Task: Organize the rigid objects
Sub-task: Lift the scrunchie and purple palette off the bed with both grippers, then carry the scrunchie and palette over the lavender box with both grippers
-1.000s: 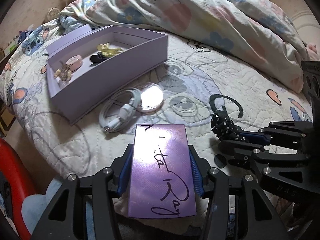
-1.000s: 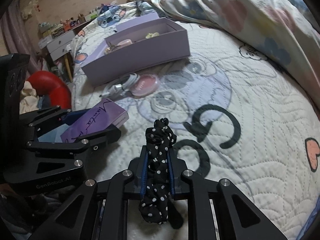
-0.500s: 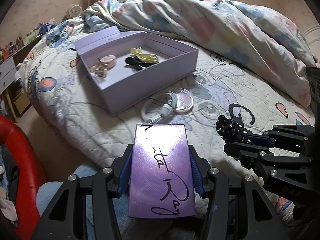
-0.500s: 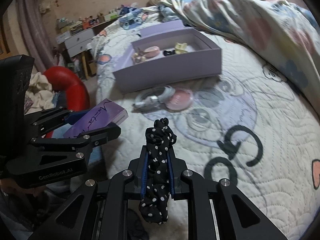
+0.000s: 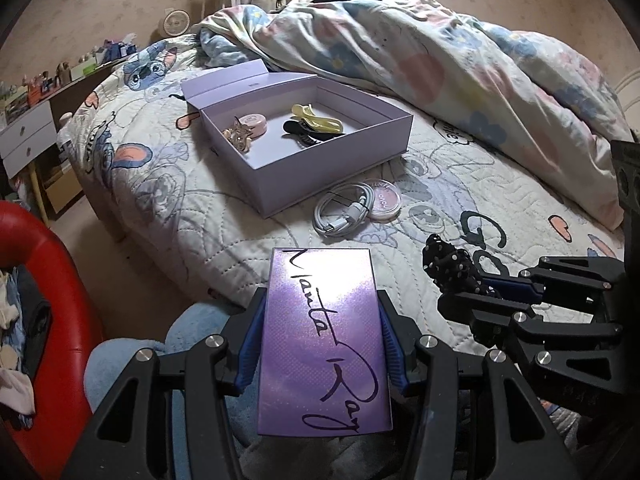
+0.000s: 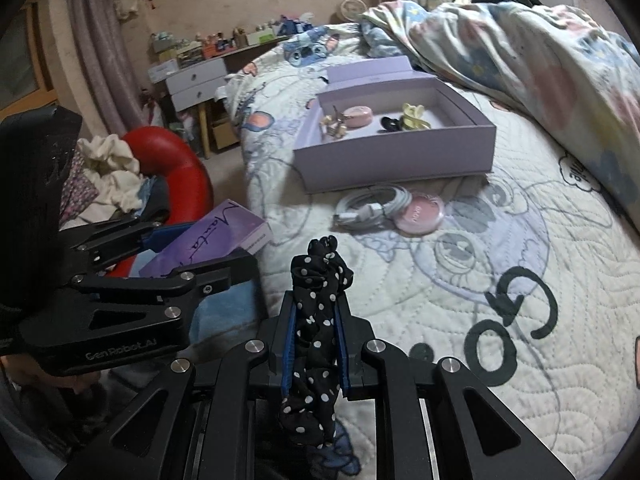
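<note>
My left gripper [image 5: 322, 344] is shut on a shiny purple box [image 5: 324, 340] with black handwriting, held off the bed's near edge. The same purple box [image 6: 208, 240] shows at the left of the right wrist view. My right gripper [image 6: 316, 344] is shut on a black polka-dot scrunchie [image 6: 318, 312], also seen as the scrunchie [image 5: 452, 266] at the right of the left wrist view. An open lilac box [image 5: 332, 172] lies further up the bed; inside are a pink round case [image 5: 254, 122], a gold clip [image 5: 238, 138], a yellow clip [image 5: 316, 118] and a black clip [image 5: 300, 130].
A coiled white cable [image 5: 344, 214] and a pink round compact [image 5: 384, 200] lie on the quilt in front of the lilac box. A crumpled floral duvet [image 5: 460, 60] covers the far right. A red chair [image 6: 172, 168] and white drawers [image 6: 196, 84] stand left of the bed.
Both grippers have pulled back and up from the bed, still holding their objects. The lilac box, cable and compact now look farther away, and more of the room shows.
</note>
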`<state>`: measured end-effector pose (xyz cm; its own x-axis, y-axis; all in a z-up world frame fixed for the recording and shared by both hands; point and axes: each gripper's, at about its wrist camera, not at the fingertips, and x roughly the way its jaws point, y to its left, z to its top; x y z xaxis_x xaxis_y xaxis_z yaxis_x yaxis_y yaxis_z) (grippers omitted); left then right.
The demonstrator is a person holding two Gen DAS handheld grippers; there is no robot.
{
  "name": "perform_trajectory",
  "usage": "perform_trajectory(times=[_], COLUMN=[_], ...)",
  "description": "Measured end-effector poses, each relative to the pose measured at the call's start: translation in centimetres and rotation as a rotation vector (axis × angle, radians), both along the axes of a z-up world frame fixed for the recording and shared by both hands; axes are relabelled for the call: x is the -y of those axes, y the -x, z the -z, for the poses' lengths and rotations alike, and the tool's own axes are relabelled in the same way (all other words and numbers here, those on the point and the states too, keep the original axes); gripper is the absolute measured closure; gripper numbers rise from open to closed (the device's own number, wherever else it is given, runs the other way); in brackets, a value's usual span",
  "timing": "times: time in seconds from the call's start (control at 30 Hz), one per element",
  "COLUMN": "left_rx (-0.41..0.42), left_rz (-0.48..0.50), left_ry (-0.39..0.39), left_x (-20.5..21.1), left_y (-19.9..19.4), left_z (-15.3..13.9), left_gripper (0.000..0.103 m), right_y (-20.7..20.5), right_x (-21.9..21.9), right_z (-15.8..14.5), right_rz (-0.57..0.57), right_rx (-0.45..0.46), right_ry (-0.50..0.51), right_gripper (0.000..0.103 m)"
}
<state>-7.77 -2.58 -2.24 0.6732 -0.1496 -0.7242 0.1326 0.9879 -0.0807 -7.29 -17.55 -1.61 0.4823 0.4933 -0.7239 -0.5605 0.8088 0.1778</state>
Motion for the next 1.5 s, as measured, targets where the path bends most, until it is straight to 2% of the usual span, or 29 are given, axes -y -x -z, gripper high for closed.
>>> perform_trajectory(times=[0.27, 0.53, 0.83, 1.1, 1.5], left_rx=[0.021, 0.031, 0.017, 0.014, 0.037], left_rz=[0.0, 0.038, 0.053, 0.046, 0.052], left_ry=[-0.001, 0.004, 0.028, 0.008, 0.026], left_x=[-0.2, 0.3, 0.0, -0.8, -2.2], left_y=[0.7, -0.8, -3.9, -7.5, -12.5], left_z=[-0.9, -1.7, -2.2, -2.5, -3.8], left_gripper=[0.052, 0.052, 0.052, 0.052, 0.052], right_y=[0.5, -0.3, -3.2, -7.0, -12.3], right_x=[-0.4, -0.6, -1.1, -2.0, -2.7], right_z=[-0.8, -1.8, -3.0, -3.4, -4.2], right_rz=[-0.009, 0.002, -0.022, -0.037, -0.031], right_rx=[0.021, 0.043, 0.071, 0.075, 0.099], right_ry=[-0.01, -0.018, -0.028, -0.038, -0.032], right_gripper=[0.086, 0.086, 0.086, 0.086, 0.086])
